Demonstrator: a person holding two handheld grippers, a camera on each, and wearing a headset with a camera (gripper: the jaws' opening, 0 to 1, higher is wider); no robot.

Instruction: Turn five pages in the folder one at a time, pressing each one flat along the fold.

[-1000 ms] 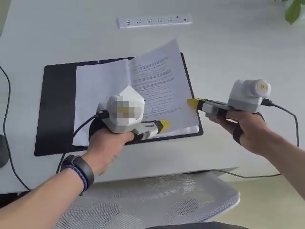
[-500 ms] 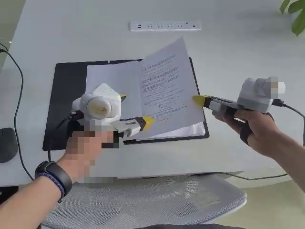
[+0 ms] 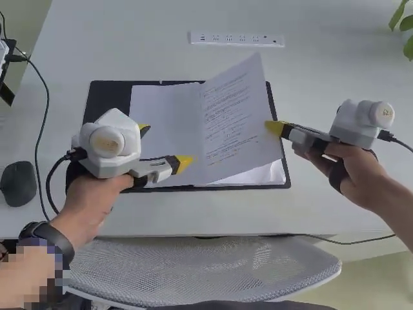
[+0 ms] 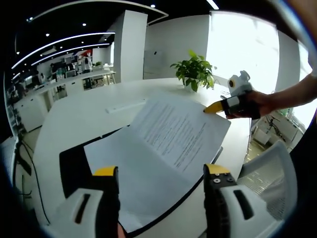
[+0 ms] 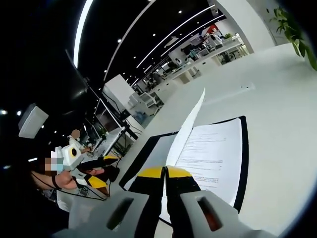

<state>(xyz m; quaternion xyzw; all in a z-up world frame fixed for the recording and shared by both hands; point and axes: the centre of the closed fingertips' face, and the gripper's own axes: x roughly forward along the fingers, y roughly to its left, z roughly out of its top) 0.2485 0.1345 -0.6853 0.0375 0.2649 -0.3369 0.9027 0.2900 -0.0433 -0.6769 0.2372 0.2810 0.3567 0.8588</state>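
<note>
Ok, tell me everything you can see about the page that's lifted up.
The lifted page is a thin white sheet with lines of black print on its upper face. It rises tilted and slightly bowed from the central fold of the open black folder. The right gripper is shut on its outer edge.

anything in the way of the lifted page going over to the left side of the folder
Possibly the left gripper: open, it hovers at the near left of the folder, where the lifted page, pinched by the right gripper, would land. Nothing else visible lies there.
</note>
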